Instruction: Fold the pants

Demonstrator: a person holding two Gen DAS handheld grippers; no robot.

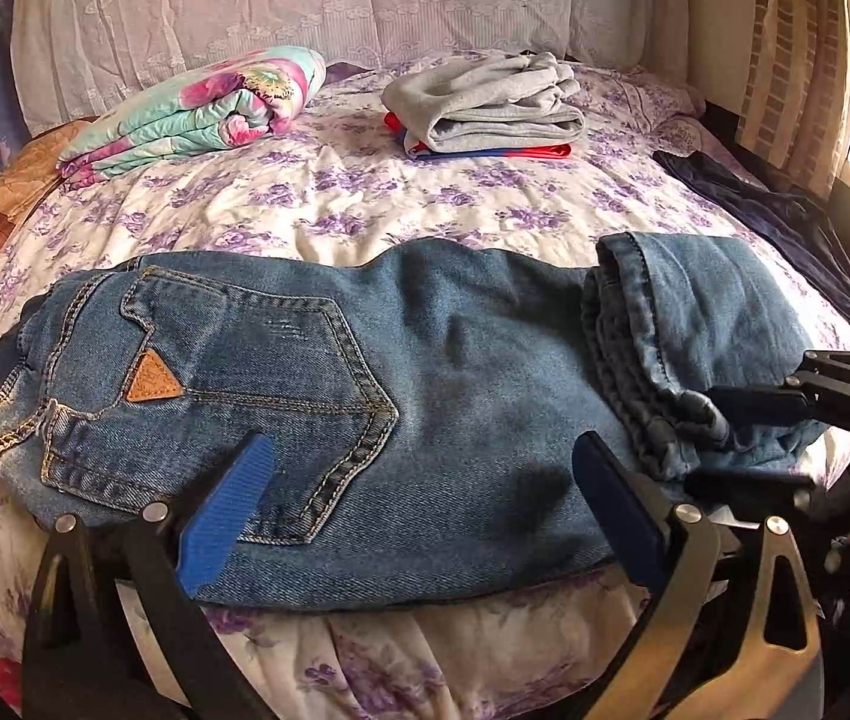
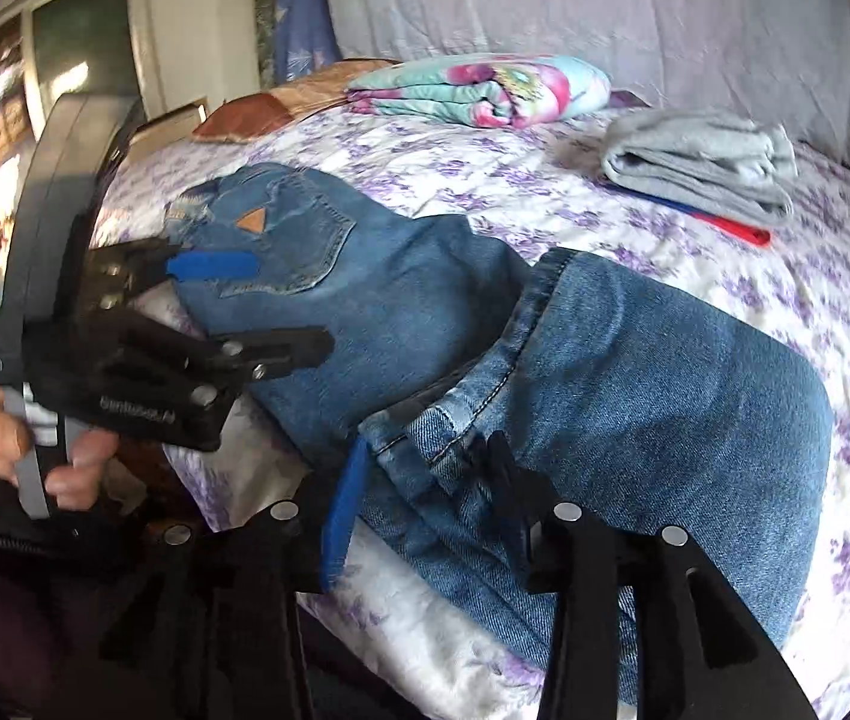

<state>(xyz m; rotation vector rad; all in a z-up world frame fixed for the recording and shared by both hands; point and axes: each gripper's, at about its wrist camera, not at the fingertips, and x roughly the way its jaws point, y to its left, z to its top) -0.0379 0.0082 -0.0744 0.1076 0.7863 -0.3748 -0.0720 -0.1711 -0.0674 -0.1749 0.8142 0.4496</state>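
The jeans point(image 1: 425, 372) lie across the near edge of the bed point(image 1: 329, 204), back pocket and its tan triangle patch point(image 1: 152, 383) up at the left end, the leg ends doubled back over on the right into a thick fold point(image 1: 694, 324).

The left claw point(image 1: 425, 474) hovers over the seat of the jeans, spread wide, blue pads point(image 1: 227, 510) apart with nothing between them.

The right claw point(image 2: 430, 468) is at the hem end of the fold, also spread. One finger lies by the cuff point(image 2: 419, 444) and the other rests on the denim; whether it grips any cloth I cannot tell.

Farther back on the bed sit a folded floral quilt point(image 1: 197, 108) and a grey folded garment point(image 1: 484, 102) stacked on something red and blue point(image 1: 484, 151). A dark garment point(image 1: 772, 222) lies along the right edge.
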